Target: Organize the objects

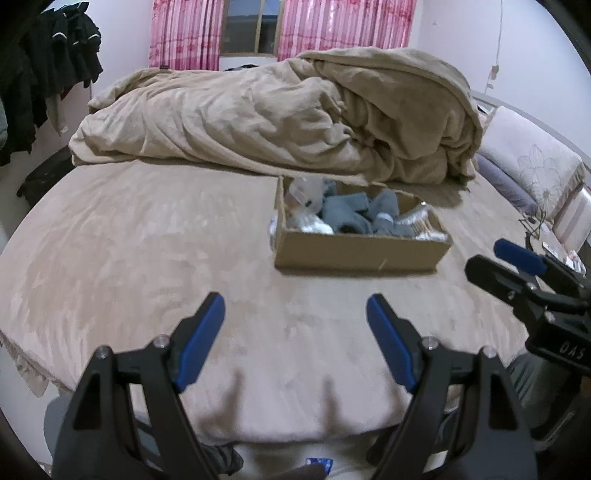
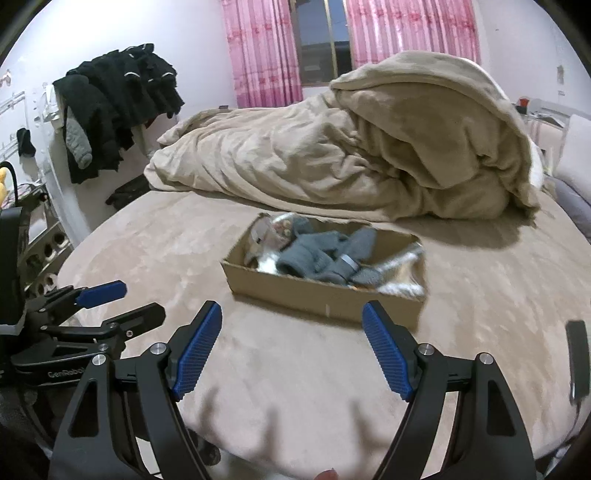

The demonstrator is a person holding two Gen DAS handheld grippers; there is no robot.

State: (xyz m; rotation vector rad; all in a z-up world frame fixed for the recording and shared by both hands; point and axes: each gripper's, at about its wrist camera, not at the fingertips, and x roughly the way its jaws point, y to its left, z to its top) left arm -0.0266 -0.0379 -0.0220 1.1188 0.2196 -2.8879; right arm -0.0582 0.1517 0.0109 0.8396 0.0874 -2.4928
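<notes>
A shallow cardboard box (image 1: 354, 251) sits on the beige bed, also in the right wrist view (image 2: 325, 295). It holds grey socks (image 1: 354, 214) (image 2: 321, 254) and several clear plastic packets (image 1: 306, 192) (image 2: 269, 229). My left gripper (image 1: 295, 339) is open and empty, above the bed's near edge, short of the box. My right gripper (image 2: 291, 347) is open and empty, also short of the box. The right gripper shows at the right of the left wrist view (image 1: 517, 266); the left gripper shows at the left of the right wrist view (image 2: 110, 302).
A bunched beige blanket (image 1: 295, 114) (image 2: 351, 147) lies right behind the box. Pillows (image 1: 524, 166) are at the right. Dark clothes (image 2: 114, 107) hang at the left wall. A black flat object (image 2: 578, 354) lies on the bed at the right. Pink curtains (image 1: 184, 33) flank a window.
</notes>
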